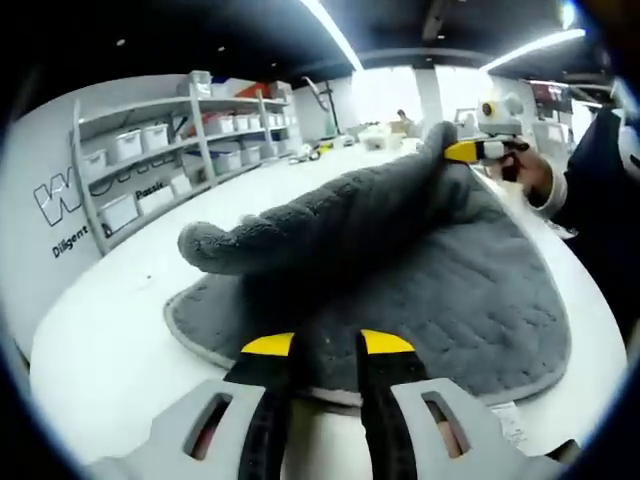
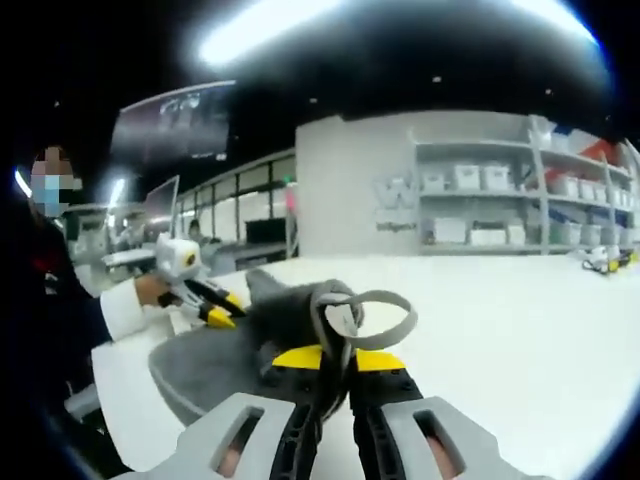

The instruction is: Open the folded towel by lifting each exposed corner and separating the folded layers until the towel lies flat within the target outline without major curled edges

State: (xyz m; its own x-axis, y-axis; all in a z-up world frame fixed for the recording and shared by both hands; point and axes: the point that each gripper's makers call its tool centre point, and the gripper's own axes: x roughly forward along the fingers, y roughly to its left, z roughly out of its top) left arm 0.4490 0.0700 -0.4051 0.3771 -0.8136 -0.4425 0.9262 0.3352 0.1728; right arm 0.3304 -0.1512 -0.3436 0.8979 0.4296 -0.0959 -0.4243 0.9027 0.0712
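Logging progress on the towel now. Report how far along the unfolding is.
Partly done. The gray towel already lies spread on the white table below. In hand: both tongs, left and right, pinch towel edges, lifting a folded layer. Left: lay that layer flat and smooth the edges.

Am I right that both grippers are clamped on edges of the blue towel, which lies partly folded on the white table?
Not quite: the towel is grey, not blue, as the left gripper view shows. Otherwise yes: the left gripper and right gripper each pinch an edge, and it lies partly folded on the white table.
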